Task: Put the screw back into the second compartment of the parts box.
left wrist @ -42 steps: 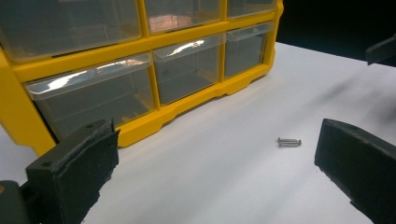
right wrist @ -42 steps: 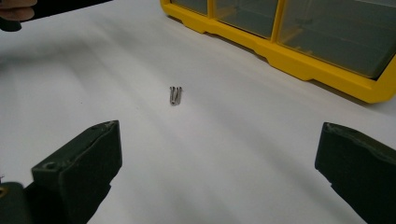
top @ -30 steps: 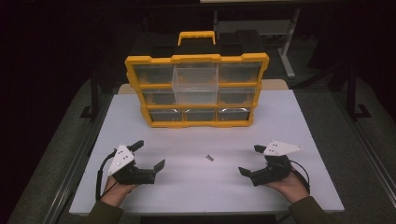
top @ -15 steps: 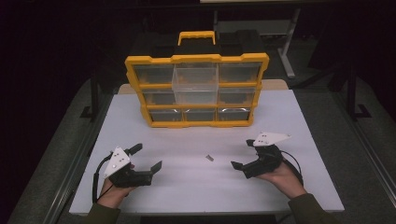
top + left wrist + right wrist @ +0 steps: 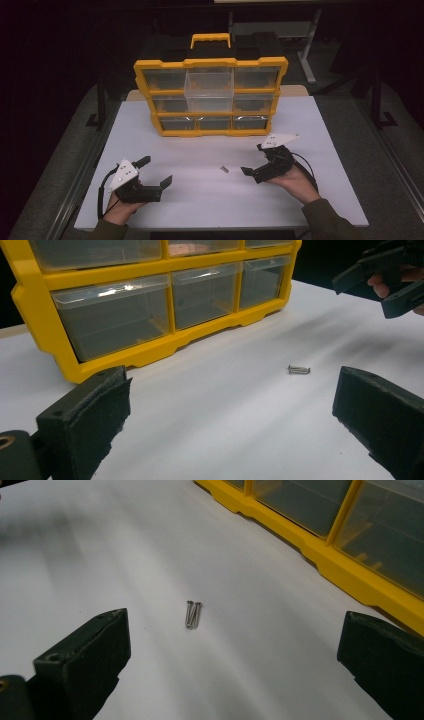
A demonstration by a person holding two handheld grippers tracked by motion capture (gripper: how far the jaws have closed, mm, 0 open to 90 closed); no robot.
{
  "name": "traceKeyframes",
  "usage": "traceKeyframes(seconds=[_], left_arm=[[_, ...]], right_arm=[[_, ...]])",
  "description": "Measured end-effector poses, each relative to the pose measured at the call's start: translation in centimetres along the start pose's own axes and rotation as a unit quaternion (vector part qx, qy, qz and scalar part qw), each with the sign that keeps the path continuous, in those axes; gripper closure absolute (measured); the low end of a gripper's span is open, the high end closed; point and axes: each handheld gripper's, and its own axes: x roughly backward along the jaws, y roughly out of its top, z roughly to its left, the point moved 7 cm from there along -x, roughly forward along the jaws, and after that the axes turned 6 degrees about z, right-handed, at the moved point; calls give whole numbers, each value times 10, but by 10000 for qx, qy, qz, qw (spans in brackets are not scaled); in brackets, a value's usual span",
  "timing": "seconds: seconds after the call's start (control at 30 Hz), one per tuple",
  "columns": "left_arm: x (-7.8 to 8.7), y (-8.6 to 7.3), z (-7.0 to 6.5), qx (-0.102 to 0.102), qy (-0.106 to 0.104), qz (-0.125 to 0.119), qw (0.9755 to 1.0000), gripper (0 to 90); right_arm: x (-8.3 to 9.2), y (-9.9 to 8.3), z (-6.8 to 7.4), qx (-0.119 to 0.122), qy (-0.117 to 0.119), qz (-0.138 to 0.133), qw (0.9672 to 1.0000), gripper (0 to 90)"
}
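The right gripper, jaws spread and empty, had slid in from the tabletop's right edge toward two screws lying mid-tabletop, probably to pick them. The left gripper stayed put, gaping, empty.

Both grippers are black, each topped by a grey three-cornered plate and trailing a black cable; dark olive sleeves cover the forearms.

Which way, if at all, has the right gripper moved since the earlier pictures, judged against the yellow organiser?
Yes. In the high view the right gripper has moved leftward and up the picture, toward the screws and nearer the yellow organiser.
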Motion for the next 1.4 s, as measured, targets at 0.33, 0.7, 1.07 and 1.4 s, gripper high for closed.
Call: traceKeyframes(seconds=[0.33, 0.7, 1.07, 1.4], left_arm=[[0, -1, 1, 8, -29, 2, 10000, 0], [0, -2, -1, 31, -141, 46, 9999, 0], [0, -3, 0, 53, -172, 55, 9998, 0], [0, -3, -1, 41, -211, 81, 9997, 0]], right_arm=[[-10, 13, -4, -5, 76, 76, 9999, 0], [-24, 25, -6, 20, 214, 224, 9995, 31], [-40, 32, -7, 50, 382, 449, 9982, 140], [-52, 36, -5, 3, 427, 605, 9973, 284]])
